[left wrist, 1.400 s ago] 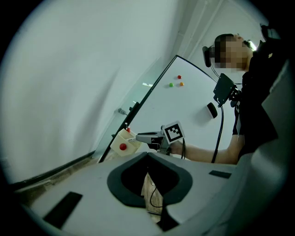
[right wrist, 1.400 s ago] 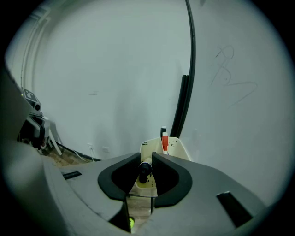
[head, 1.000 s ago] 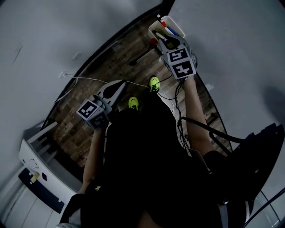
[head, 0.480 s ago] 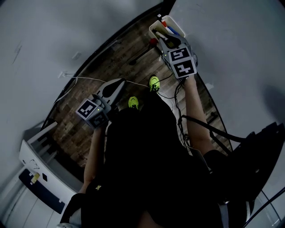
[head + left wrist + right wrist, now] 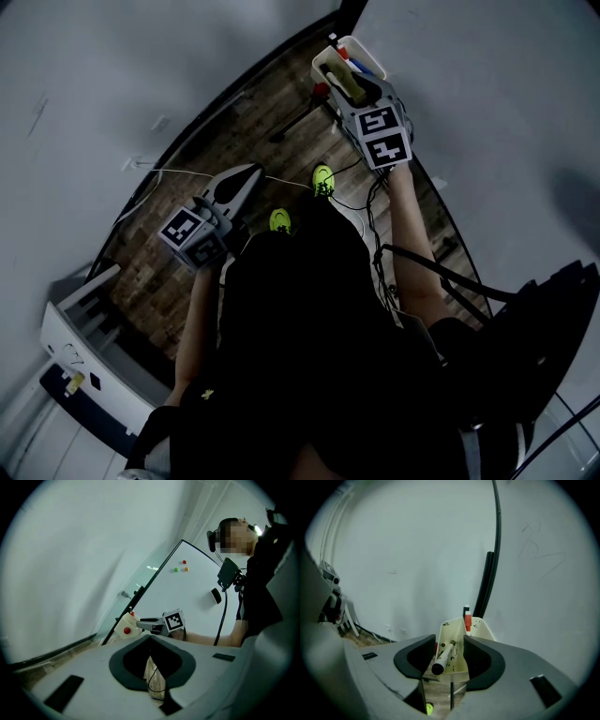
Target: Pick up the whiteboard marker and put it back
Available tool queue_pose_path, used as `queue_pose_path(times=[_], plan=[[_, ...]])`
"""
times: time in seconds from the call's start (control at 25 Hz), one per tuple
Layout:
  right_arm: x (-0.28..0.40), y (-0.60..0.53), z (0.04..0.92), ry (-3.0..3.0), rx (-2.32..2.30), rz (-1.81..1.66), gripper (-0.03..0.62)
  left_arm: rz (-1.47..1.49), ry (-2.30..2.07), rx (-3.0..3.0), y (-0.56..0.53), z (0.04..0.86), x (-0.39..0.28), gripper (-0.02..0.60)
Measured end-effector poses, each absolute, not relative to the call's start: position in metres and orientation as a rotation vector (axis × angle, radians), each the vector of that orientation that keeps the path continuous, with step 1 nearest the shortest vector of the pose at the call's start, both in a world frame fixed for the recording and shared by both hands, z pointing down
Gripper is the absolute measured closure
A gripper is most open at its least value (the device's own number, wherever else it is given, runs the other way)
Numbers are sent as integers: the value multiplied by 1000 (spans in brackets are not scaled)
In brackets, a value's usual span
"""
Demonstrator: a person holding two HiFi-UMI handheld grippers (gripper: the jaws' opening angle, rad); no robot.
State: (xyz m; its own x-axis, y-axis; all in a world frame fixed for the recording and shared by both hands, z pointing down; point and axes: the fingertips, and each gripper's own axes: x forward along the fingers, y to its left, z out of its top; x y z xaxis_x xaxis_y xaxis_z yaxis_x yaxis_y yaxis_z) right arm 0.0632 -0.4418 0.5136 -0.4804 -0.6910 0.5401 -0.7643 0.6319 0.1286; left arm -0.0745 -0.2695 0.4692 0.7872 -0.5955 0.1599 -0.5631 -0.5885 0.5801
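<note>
We see a white cable lying across the wood floor, neon-green shoes on it — a white shelf unit at its lower-left end.

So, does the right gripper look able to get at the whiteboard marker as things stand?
Probably yes: the right gripper has just been opening its jaws, and they flank the whiteboard marker lying in the cream tray, nothing between.
</note>
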Motion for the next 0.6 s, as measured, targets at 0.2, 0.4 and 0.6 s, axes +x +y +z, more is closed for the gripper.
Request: queue_pose_path(times=[0.2,0.4,0.6], plan=[[72,-437,498,-2309,1227,172,391,-81,-825,2371,-268,464,-74,566],[74,-417,472,-2411,1329,352,483,-97,-779,2406,-266,455,-74,566],[81,-398,476,-2481,1391,452,588,-95,-715,2435,-266,471,-64,566]])
